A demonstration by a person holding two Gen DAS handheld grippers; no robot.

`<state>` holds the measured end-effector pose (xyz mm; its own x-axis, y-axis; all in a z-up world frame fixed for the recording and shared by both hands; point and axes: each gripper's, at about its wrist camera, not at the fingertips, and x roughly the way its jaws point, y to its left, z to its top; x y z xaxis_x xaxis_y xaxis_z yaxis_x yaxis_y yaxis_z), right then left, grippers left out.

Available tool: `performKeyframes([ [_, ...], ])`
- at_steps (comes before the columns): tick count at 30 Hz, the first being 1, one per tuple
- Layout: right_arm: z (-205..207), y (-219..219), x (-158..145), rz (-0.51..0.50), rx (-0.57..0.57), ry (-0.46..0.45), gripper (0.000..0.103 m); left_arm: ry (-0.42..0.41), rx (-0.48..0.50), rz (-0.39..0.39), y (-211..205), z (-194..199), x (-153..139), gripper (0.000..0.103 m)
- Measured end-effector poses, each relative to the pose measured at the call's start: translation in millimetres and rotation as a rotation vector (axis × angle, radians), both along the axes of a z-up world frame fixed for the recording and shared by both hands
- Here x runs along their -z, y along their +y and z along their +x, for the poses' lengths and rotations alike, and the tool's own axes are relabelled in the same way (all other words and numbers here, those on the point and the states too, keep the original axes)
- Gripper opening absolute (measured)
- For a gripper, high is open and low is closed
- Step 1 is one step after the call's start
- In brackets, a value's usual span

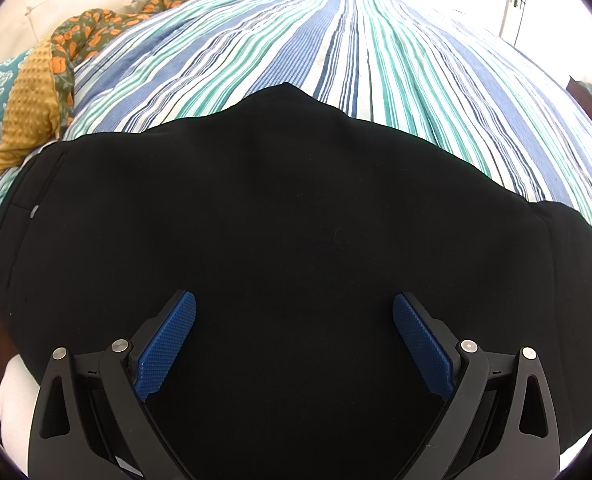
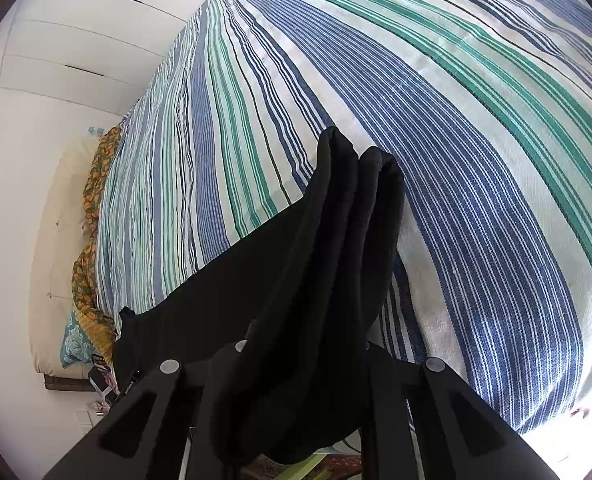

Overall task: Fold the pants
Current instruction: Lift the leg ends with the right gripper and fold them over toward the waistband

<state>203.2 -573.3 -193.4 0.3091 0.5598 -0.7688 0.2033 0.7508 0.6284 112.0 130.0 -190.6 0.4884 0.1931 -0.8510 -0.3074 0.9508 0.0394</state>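
Note:
Black pants [image 1: 288, 216] lie spread on a striped bedspread [image 1: 335, 40], with the waistband and a small button at the left. My left gripper [image 1: 294, 312] is open just above the fabric, its blue pads [image 1: 168, 344] wide apart and empty. In the right wrist view my right gripper [image 2: 301, 350] is shut on the pants [image 2: 335, 240]. It holds a bunched fold of black fabric lifted over the bedspread [image 2: 475, 140]. The cloth hides its fingertips.
A floral orange-green blanket [image 1: 96, 36] and a mustard dotted cushion [image 1: 28, 108] lie at the bed's far left, by a cream headboard [image 2: 56, 240]. White cupboard doors [image 2: 76, 32] stand beyond the bed. A dark wooden bed edge shows at the lower left of the left wrist view.

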Motion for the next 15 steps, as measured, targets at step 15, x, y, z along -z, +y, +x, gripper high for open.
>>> performKeyframes([
  [15, 0.0, -1.5, 0.0, 0.015, 0.002, 0.001, 0.015, 0.0, 0.0, 0.0, -0.2, 0.1, 0.1, 0.099],
])
